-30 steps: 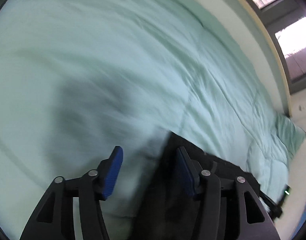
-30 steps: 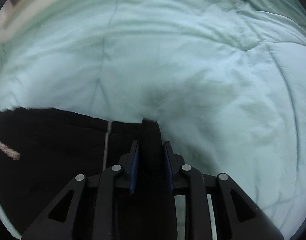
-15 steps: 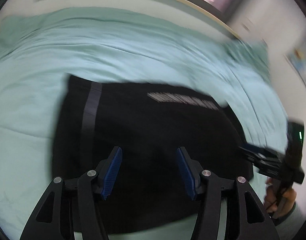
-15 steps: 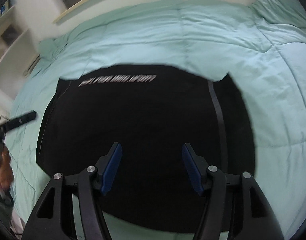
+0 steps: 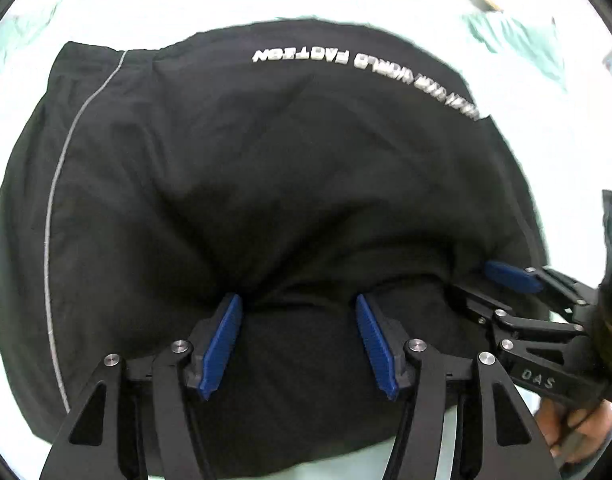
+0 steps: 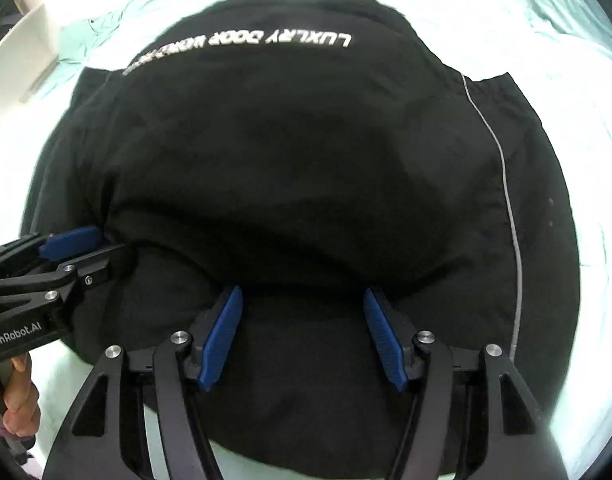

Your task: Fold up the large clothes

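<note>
A black garment (image 5: 266, 180) with white lettering and a thin grey stripe lies folded on the bed, also filling the right wrist view (image 6: 306, 160). My left gripper (image 5: 298, 300) points down at its near part. Its jaws are opening, with cloth below them and nothing pinched. My right gripper (image 6: 302, 292) stands open in the same way, its tips at a raised crease that runs across the cloth. Each gripper shows in the other's view, the right gripper (image 5: 477, 284) beside the left one and the left gripper (image 6: 106, 250) at the garment's left edge.
A pale mint duvet (image 5: 545, 140) surrounds the garment on all sides (image 6: 585, 120). A person's hand (image 5: 577, 432) holds the right gripper's handle, and another hand (image 6: 18, 392) holds the left one.
The right gripper let go of the black cloth and opened. Both grippers swung from the bare duvet back over the garment and now sit closer to its near part.
</note>
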